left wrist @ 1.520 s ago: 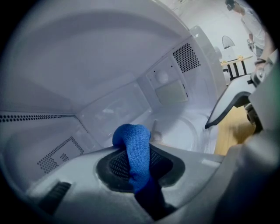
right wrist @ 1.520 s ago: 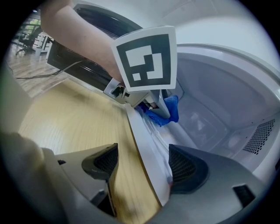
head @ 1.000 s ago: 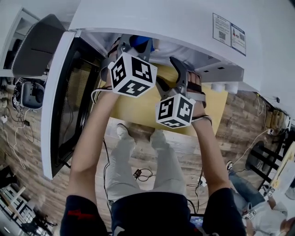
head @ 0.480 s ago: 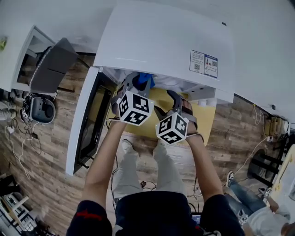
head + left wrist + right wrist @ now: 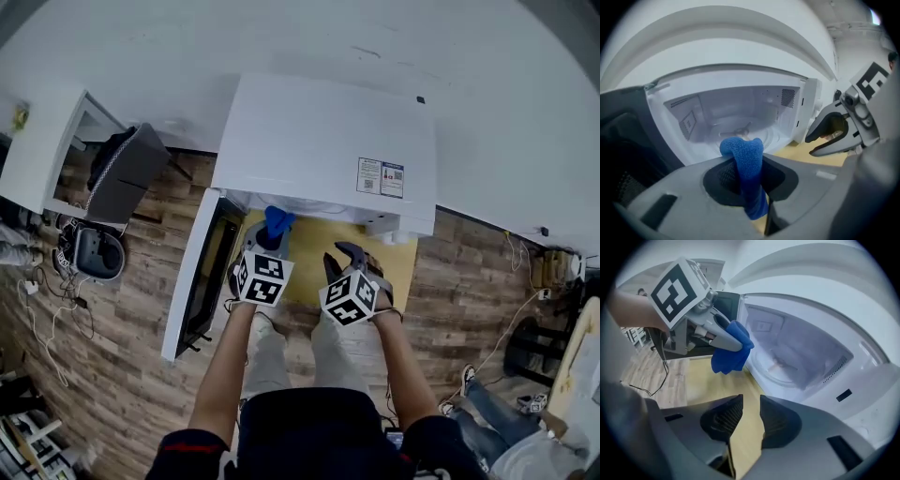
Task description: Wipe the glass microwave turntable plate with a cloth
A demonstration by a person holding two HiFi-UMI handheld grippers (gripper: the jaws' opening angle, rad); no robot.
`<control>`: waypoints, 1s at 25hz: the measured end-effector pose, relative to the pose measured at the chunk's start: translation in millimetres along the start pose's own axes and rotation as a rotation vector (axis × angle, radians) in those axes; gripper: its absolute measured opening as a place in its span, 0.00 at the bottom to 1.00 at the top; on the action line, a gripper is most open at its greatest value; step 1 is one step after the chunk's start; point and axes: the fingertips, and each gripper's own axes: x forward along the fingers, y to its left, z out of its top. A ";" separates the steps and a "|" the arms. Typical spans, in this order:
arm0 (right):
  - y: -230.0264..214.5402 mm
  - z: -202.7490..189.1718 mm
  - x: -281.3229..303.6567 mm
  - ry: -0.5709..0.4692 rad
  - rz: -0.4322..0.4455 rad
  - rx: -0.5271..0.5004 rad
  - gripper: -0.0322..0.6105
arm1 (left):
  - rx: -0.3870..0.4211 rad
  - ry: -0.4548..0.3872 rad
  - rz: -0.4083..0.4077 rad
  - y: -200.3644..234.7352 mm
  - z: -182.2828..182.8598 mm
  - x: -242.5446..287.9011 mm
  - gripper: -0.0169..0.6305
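Blue knitted cloth [image 5: 743, 157]: folded over and clamped tight between the jaws of the left gripper [image 5: 745, 180], one end standing above the pads, the other hanging below them.

Right gripper [image 5: 745, 416]: jaws closing, a narrow gap between the pads, nothing in it, only yellow table top [image 5: 708, 385] seen through the gap.

Both grippers: side by side and apart, held over the table edge in front of the microwave, each bearing a black-and-white marker cube [image 5: 262, 279] on the side toward the person.

White microwave [image 5: 328, 150]: set on the yellow table, door [image 5: 194, 281] swung open to the person's left, pale cavity facing the grippers.

Glass turntable plate [image 5: 780, 369]: flat on the cavity floor inside the microwave, well apart from both grippers and from the cloth.

Wood-pattern floor [image 5: 122, 328] below and to either side; white wall [image 5: 281, 37] behind.
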 end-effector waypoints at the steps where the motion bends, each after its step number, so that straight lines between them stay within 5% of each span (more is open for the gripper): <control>1: -1.2 3.3 -5.0 -0.004 0.005 0.001 0.23 | -0.011 0.004 0.001 -0.5 0.4 -6.4 0.12; 5: -6.5 17.3 -26.9 -0.033 -0.001 0.019 0.12 | -0.027 0.019 -0.005 -7.9 3.6 -37.1 0.12; 13: -22.0 64.0 -76.0 -0.154 -0.063 -0.023 0.07 | -0.030 -0.031 -0.022 -14.3 36.9 -94.5 0.12; 25: -75.7 131.7 -175.2 -0.471 -0.189 0.140 0.06 | 0.003 -0.261 0.075 0.2 134.7 -166.1 0.12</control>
